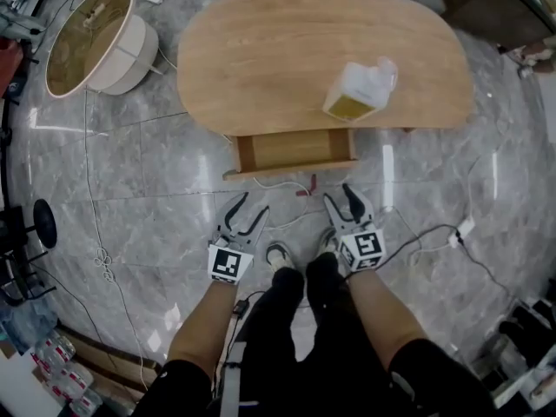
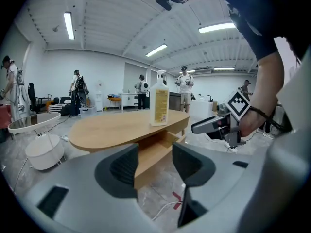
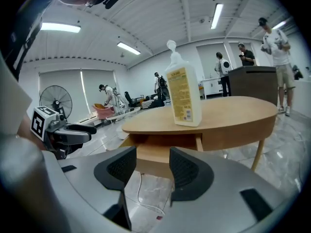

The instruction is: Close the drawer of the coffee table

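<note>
Notes drawer (image 1: 291, 153) pulled out from under the wooden surface (image 1: 261, 50), front panel toward the person, not yet shut. Holds left gripper (image 1: 250, 208) and right gripper (image 1: 340, 195) low, near that panel but apart from it, jaws of both spread with nothing between. Reads as lining up for a flat two-point push. Leaves bottle (image 1: 360, 89) upright above the drawer; probably steady under a gentle push.
</note>
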`<state>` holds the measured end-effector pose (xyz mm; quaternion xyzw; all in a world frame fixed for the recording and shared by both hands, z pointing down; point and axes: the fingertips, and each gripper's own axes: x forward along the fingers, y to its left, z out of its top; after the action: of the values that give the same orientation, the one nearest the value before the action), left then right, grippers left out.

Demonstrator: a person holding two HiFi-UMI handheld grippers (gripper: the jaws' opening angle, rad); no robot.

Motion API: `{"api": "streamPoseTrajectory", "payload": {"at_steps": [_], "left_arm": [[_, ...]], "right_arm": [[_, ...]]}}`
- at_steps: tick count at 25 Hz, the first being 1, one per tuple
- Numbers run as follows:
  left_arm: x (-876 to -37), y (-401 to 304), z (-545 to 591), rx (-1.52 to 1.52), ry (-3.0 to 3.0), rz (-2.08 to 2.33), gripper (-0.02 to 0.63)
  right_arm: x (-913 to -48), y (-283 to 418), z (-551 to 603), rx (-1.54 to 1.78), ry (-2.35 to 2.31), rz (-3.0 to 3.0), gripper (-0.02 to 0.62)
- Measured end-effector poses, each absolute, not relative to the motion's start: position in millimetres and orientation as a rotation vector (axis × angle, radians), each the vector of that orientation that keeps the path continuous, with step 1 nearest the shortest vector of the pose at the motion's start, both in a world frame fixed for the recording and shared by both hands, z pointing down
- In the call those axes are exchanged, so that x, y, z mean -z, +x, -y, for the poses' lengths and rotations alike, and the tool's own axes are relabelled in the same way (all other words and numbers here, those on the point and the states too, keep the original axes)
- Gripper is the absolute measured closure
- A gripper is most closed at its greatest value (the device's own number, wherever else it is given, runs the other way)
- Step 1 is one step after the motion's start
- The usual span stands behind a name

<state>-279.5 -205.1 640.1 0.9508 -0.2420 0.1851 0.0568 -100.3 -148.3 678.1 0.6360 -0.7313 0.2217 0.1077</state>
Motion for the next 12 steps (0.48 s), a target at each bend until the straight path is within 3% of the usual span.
{"api": "streamPoseTrajectory", "payload": {"at_steps": [12], "left_arm": [[-715, -265, 210, -0.540, 3.184, 0.394, 0.403]], "right_arm": [[-775, -78, 151, -0.433, 1.491, 2.356, 0.382]]}}
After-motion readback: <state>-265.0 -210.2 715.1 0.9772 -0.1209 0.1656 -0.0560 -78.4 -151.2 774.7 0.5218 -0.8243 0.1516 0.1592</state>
